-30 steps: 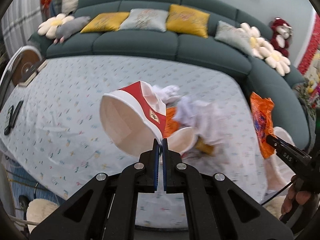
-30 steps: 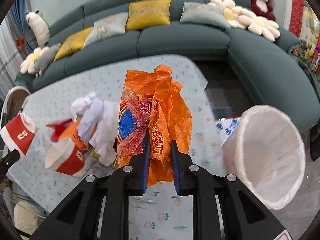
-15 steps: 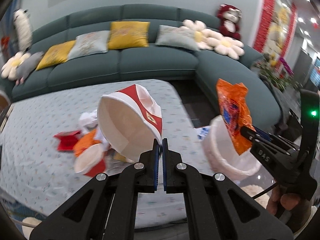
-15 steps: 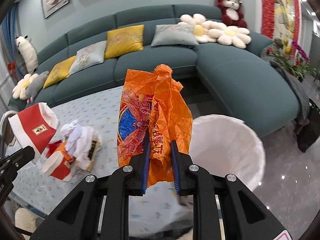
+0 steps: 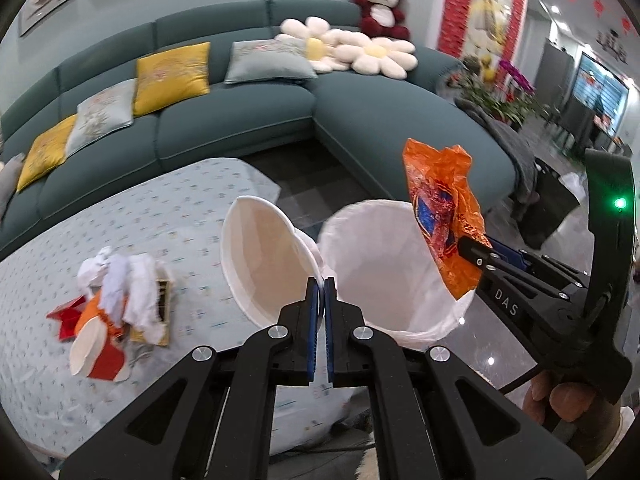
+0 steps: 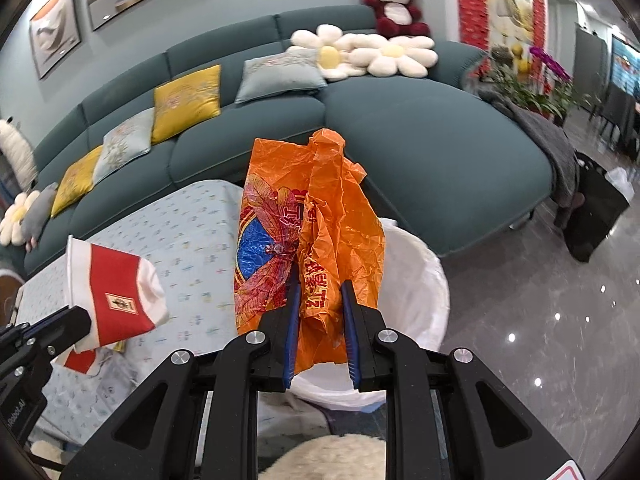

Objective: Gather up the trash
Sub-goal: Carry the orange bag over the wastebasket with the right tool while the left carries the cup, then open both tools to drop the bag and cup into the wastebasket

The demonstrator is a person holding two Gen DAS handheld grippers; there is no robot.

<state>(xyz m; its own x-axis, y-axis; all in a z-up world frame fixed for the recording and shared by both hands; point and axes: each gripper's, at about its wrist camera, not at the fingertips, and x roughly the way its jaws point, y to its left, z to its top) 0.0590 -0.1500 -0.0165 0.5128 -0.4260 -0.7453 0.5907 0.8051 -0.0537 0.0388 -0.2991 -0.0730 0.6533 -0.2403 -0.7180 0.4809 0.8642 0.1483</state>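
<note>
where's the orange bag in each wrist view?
Left wrist: orange bag at right, pinched by the right gripper over the bin.
Right wrist: bag at centre, between the fingers, bin behind it.
Shared landmark: red teddy on the sofa.

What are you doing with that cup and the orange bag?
Tidying up trash. The left hand-held gripper pinches the rim of a red and white paper cup, and the right hand-held gripper grips a crinkly orange bag. Both are held by the white-lined trash bin beside the table, where more cups and tissues still wait.
</note>
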